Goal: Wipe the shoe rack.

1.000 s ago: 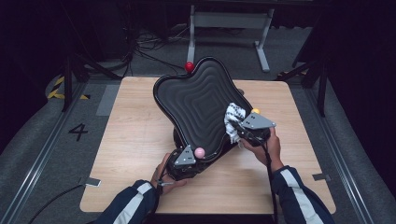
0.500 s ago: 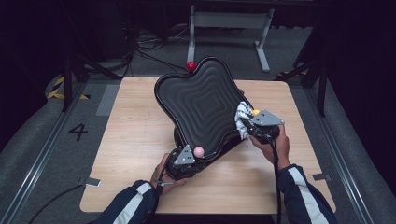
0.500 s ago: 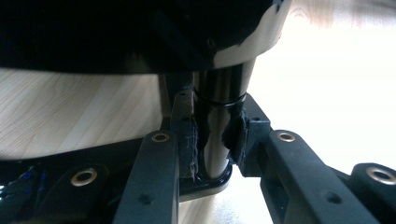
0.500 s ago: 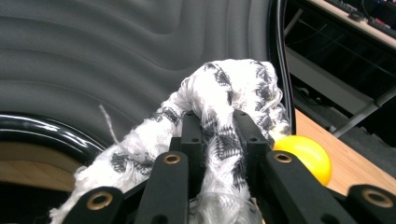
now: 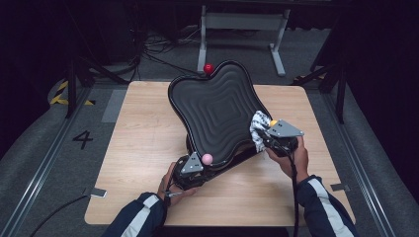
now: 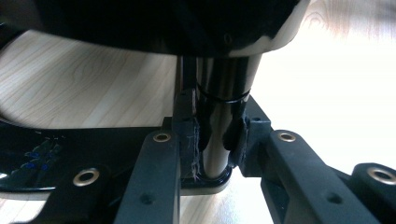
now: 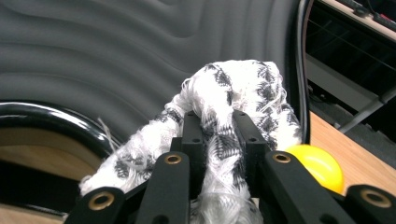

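A black wavy-ribbed tray [image 5: 217, 113] stands tilted up on a glossy black post [image 6: 217, 93] on the wooden table [image 5: 143, 128]. My left gripper [image 5: 195, 170] is at the tray's lower front. In the left gripper view, the left gripper [image 6: 215, 140] is shut on that post, with pads pressing both sides. A white-and-black woven cloth [image 5: 257, 129] lies against the tray's right rim, bunched up, and my right gripper [image 5: 264, 138] is shut on it. In the right gripper view, the cloth [image 7: 233, 84] bulges out between the jaws of my right gripper [image 7: 219, 130], against the ribbed surface.
A glossy black base [image 6: 37, 158] spreads under the post. A red ball [image 5: 208, 67] sits at the tray's top edge. A pink ball [image 5: 207, 158] rides on the left gripper and a yellow ball [image 7: 313, 165] on the right. A metal stand [image 5: 242, 22] is behind the table.
The right gripper and its cloth have slid slightly right, toward the tray's right rim. The left gripper has stayed on the post.
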Available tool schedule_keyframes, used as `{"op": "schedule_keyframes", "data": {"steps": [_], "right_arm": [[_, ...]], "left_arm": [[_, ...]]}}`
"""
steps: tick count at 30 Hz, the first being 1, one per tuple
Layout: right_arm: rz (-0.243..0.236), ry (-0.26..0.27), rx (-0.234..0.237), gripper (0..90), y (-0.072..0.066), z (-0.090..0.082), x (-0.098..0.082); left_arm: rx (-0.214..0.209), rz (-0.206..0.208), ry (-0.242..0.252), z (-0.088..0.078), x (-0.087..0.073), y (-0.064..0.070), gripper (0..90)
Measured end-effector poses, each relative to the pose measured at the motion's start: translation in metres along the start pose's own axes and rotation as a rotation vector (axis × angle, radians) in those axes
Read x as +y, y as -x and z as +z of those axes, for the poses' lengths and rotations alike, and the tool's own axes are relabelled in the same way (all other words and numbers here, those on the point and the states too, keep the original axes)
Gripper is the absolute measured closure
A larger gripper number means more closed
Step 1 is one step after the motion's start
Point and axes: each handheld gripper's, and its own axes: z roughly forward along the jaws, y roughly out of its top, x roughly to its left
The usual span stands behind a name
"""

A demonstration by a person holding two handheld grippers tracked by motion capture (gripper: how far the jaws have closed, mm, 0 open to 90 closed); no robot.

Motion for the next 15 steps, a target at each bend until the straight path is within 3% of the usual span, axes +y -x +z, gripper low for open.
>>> {"op": "schedule_keyframes", "data": {"steps": [10,15], "right_arm": [[-0.122,0.023,0.018,78.1,-0.027,0.003,0.012],[-0.119,0.05,0.061,78.1,-0.034,0.004,0.018]], "left_arm": [[0.003,0.008,-0.005,0.0,0.0,0.0,73.7],[-0.005,0.008,-0.005,0.001,0.0,-0.001,73.7]]}}
